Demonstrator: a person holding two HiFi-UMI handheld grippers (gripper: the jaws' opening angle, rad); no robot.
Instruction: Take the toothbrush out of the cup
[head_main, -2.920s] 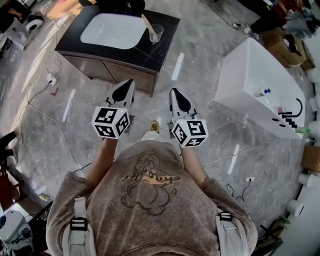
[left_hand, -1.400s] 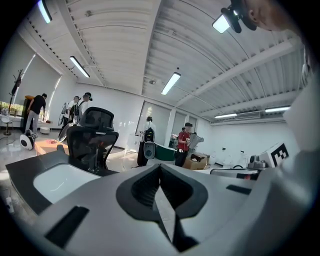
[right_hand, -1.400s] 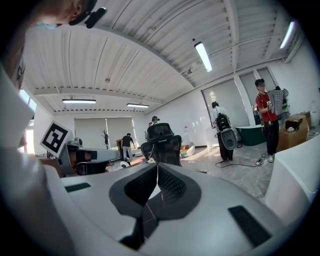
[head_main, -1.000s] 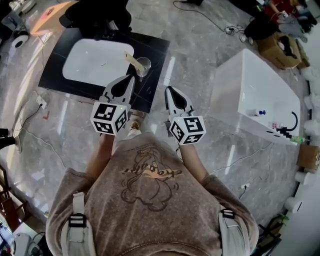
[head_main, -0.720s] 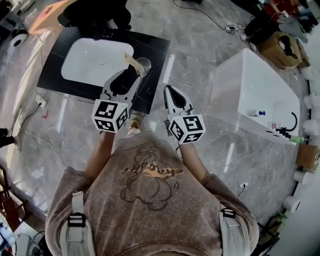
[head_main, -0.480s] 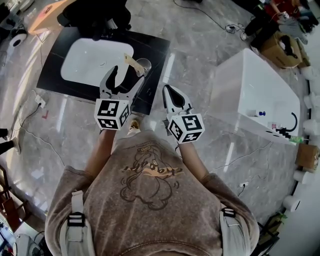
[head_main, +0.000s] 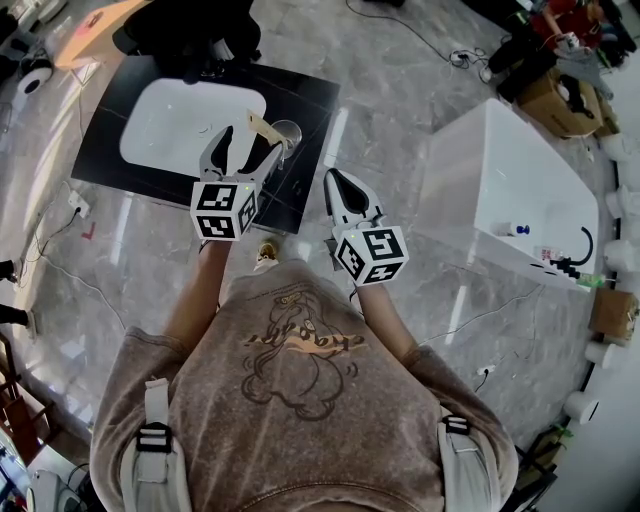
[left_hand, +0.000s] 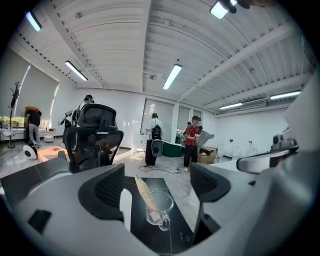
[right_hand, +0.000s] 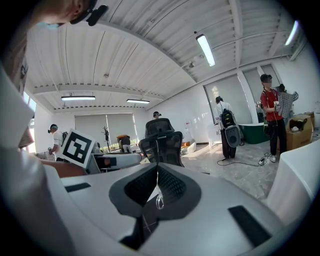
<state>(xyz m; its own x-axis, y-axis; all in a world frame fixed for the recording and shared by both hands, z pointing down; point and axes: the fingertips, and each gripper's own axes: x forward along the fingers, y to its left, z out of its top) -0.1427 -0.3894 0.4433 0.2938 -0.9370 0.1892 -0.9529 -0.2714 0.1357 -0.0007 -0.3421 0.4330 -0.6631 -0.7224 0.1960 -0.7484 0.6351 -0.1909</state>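
A clear glass cup (head_main: 288, 134) (left_hand: 160, 210) stands on the black counter (head_main: 305, 110) right of the white sink basin (head_main: 180, 112). A pale toothbrush (head_main: 262, 127) (left_hand: 143, 193) leans in it, tilted to the left. My left gripper (head_main: 250, 146) (left_hand: 157, 176) hangs just short of the cup. Its jaws are opening wide. The brush and cup show in the gap ahead of them, and no pad touches either. My right gripper (head_main: 334, 180) (right_hand: 157, 171) is shut with nothing in it, off the counter's right front corner.
A black office chair (head_main: 190, 25) (left_hand: 95, 132) stands behind the counter. A white bathtub (head_main: 505, 190) lies to the right, with a cardboard box (head_main: 560, 95) beyond it. Cables trail over the marble floor (head_main: 400, 60). People (left_hand: 192, 140) stand in the background.
My left gripper moved forward over the counter toward the cup, and its jaws went from shut to wide open. The right gripper stayed put.
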